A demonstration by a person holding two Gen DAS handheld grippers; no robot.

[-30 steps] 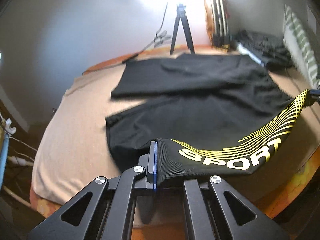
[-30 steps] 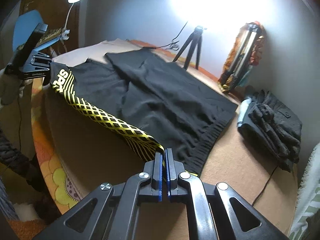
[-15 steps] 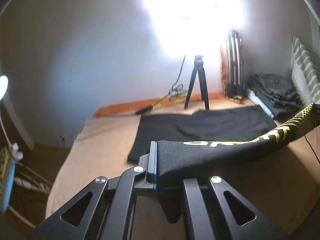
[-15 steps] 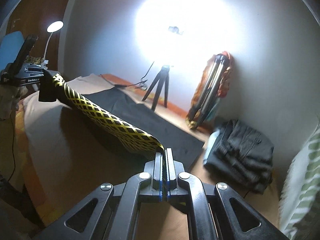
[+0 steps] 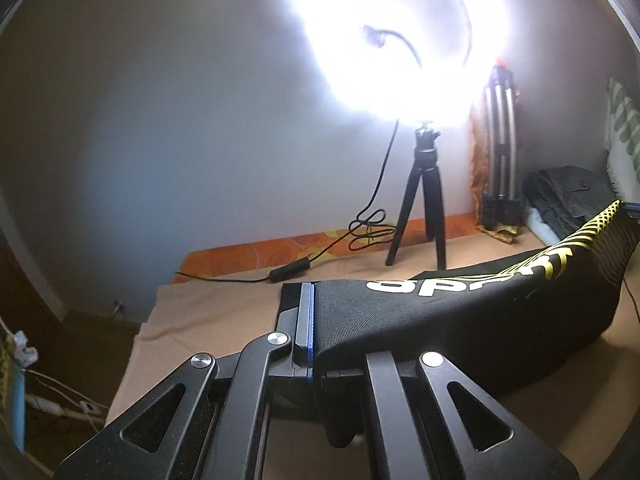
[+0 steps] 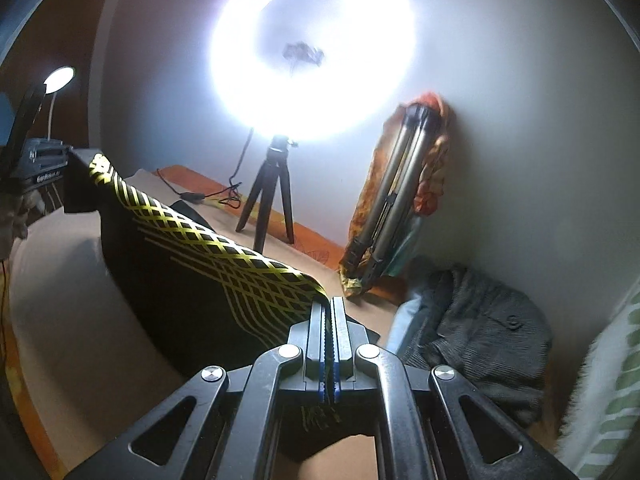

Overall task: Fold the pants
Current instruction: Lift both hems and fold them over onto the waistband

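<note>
Black sport pants point(image 5: 460, 320) with a yellow lattice print and white lettering hang stretched between both grippers above the bed. My left gripper point(image 5: 316, 316) is shut on one end of the waistband; cloth drapes over its right finger. My right gripper point(image 6: 329, 320) is shut on the other end, and the yellow-patterned band point(image 6: 208, 252) runs from it up to the left gripper point(image 6: 68, 172) at the far left. The lower part of the pants lies dark on the beige sheet point(image 5: 208, 320), mostly hidden behind the lifted cloth.
A ring light on a small black tripod point(image 5: 424, 204) stands at the far edge of the bed, its cable point(image 5: 360, 232) trailing left. A folded tripod point(image 6: 396, 200) leans on the wall. Dark folded clothes point(image 6: 480, 332) and a striped pillow point(image 6: 608, 380) lie at the right.
Both grippers have risen and moved toward the far wall with the waistband. The pants that lay spread on the bed are now mostly hidden behind the raised cloth.
</note>
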